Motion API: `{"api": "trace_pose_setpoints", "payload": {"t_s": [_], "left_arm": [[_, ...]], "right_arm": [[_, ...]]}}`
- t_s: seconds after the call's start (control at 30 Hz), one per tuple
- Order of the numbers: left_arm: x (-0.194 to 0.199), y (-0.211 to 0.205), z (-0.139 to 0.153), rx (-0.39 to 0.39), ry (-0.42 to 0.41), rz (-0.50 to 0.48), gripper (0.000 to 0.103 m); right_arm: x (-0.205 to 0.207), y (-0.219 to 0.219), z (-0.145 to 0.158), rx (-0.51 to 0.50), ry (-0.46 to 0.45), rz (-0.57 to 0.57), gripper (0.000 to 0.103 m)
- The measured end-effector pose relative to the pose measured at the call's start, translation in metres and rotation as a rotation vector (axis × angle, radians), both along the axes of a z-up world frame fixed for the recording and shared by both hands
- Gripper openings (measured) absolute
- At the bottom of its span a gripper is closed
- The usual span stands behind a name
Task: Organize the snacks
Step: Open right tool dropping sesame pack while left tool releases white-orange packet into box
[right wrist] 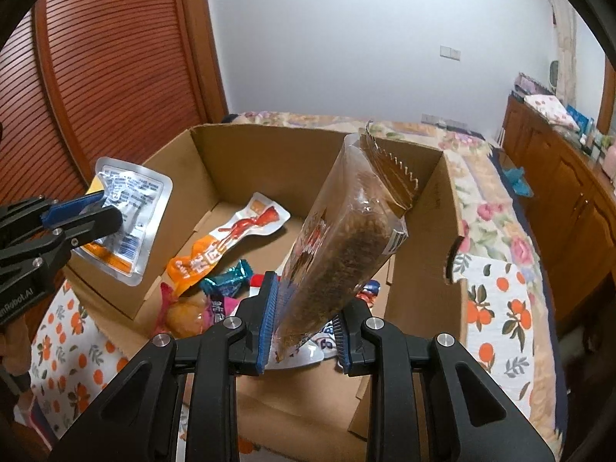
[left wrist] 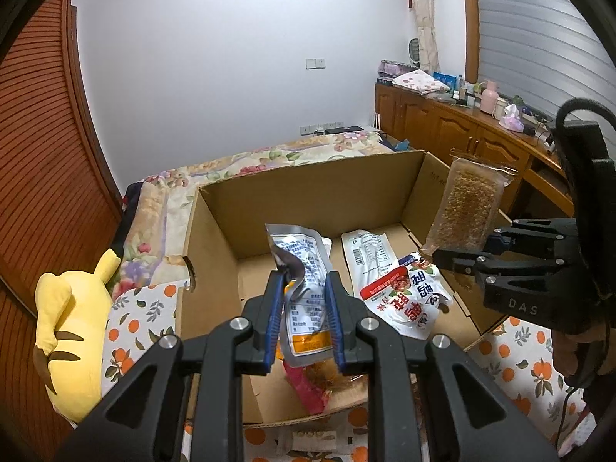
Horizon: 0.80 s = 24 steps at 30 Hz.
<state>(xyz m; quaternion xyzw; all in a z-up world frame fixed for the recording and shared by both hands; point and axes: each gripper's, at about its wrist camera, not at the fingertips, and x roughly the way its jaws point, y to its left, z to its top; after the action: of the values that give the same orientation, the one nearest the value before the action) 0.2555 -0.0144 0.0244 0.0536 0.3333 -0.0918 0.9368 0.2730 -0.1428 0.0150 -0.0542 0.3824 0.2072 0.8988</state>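
Observation:
An open cardboard box (left wrist: pixel 308 184) sits on the bed with several snack packets on its floor. Above its near side, my left gripper (left wrist: pixel 306 277) is shut on a crumpled silver pouch (left wrist: pixel 304 254) that stands up between the blue pads. My right gripper (left wrist: pixel 462 260) hangs over the box's right side, shut on a clear pack of a brown grain bar (left wrist: pixel 467 208). In the right wrist view that grain bar pack (right wrist: pixel 346 238) rises tilted from my right gripper (right wrist: pixel 308 308) over the box (right wrist: pixel 423 269). The left gripper (right wrist: pixel 96 215) holds the silver pouch (right wrist: pixel 131 208) at the left wall.
Inside the box lie a white packet (left wrist: pixel 369 258), a red-and-white packet (left wrist: pixel 404 296), an orange packet (right wrist: pixel 231 238), a teal candy (right wrist: pixel 227 281) and a pink packet (right wrist: pixel 181 312). A yellow plush toy (left wrist: pixel 73 331) and an orange-print cloth (left wrist: pixel 142 319) flank the box. Wooden cabinets (left wrist: pixel 442 123) line the right.

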Motion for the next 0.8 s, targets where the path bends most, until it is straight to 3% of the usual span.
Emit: {"api": "trace_pose_setpoints", "payload": {"t_s": [0.43,0.57,0.7,0.8], "left_arm": [[-0.001,0.008,-0.001,-0.007,-0.006,0.003,0.022],[-0.007,0.011,0.0,-0.015,-0.013,-0.008,0.025],[-0.017,0.011,0.003,-0.022,-0.026,-0.019,0.027],[-0.025,0.012,0.005,-0.029,-0.038,-0.026,0.031]], "right_arm": [[0.007,0.011,-0.013,-0.015,0.036,0.014,0.028],[0.005,0.015,-0.013,-0.014,0.029,0.02,0.036],[0.001,0.016,-0.011,-0.007,0.004,0.016,0.052],[-0.004,0.015,-0.007,-0.01,-0.017,0.016,0.052]]}}
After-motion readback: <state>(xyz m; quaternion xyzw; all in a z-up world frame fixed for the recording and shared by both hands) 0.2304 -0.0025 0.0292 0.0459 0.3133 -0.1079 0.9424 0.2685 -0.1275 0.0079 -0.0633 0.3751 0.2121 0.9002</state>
